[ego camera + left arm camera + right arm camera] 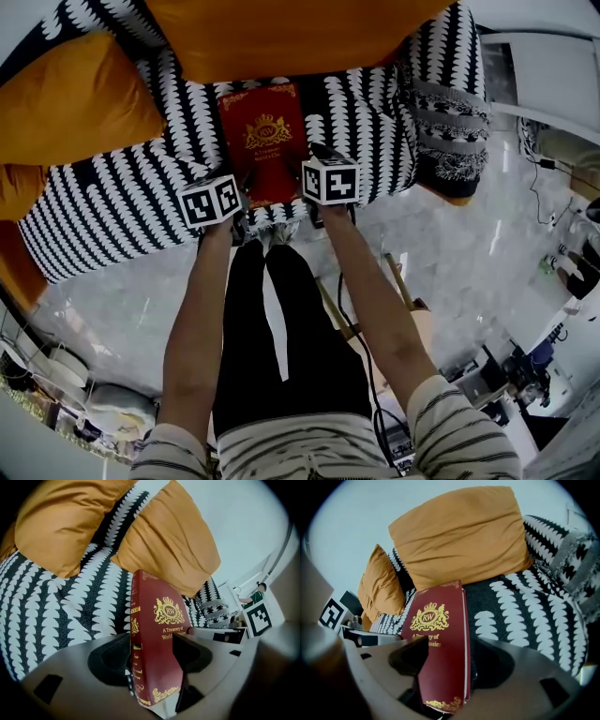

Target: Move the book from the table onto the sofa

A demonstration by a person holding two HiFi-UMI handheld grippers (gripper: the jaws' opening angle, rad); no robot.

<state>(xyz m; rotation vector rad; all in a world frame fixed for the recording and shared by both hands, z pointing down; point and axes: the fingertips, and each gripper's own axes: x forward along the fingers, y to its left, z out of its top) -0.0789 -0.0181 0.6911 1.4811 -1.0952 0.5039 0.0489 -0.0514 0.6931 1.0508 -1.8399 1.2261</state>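
Note:
A thick dark red book (262,141) with a gold crest lies flat on the black-and-white patterned sofa seat (122,206), its far end just below an orange cushion (281,37). My left gripper (242,201) is at the book's near left corner and my right gripper (304,186) at its near right corner. In the left gripper view the book (159,634) stands spine-first between the jaws of the left gripper (150,654), one pad on the front cover. In the right gripper view the book (440,639) fills the right gripper (447,660), pads on the cover and at the page side.
A second orange cushion (75,98) leans at the seat's left. A grey patterned throw (452,122) drapes the right armrest. The person's legs (281,328) stand on the pale marble floor (450,253) before the sofa. Cables and equipment clutter the lower right (525,366).

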